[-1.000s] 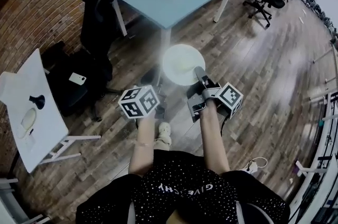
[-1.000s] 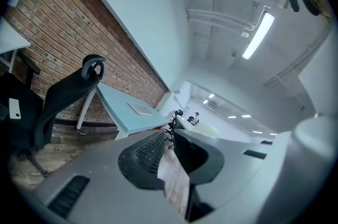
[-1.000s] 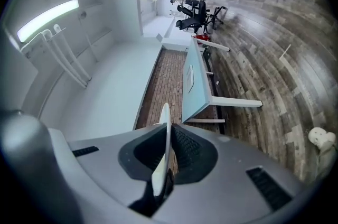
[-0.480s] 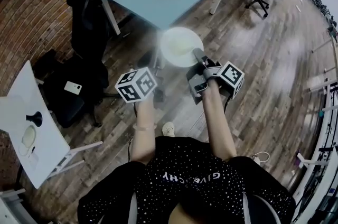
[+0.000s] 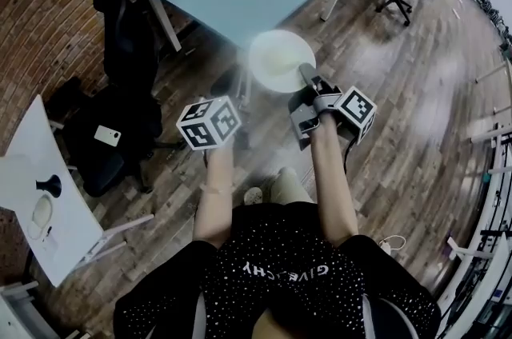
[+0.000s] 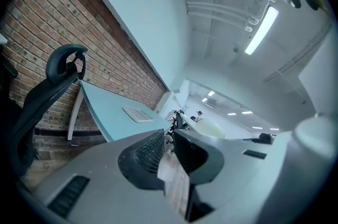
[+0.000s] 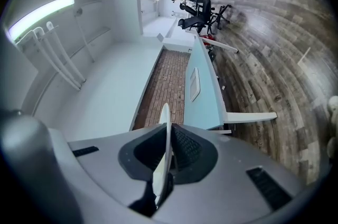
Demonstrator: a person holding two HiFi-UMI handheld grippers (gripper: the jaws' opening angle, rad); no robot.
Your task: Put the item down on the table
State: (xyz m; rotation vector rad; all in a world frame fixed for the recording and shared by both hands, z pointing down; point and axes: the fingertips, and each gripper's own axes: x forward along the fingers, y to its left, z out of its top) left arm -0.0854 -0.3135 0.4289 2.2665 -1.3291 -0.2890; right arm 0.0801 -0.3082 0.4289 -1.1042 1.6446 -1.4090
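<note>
Gripping white plate point(image 5: 280, 57) edge: right tool point(image 7: 169, 136); left tool point(image 6: 170, 136) slightly parted; shirt point(image 5: 280, 241) print "GIVENCHY".

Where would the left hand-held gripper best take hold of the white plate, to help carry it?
Probably on the thin rim of the white plate at its left edge, coming in level from the left. The plate lies flat and face up, so only the rim fits between jaws; the right hand-held gripper pinches the near right rim.
</note>
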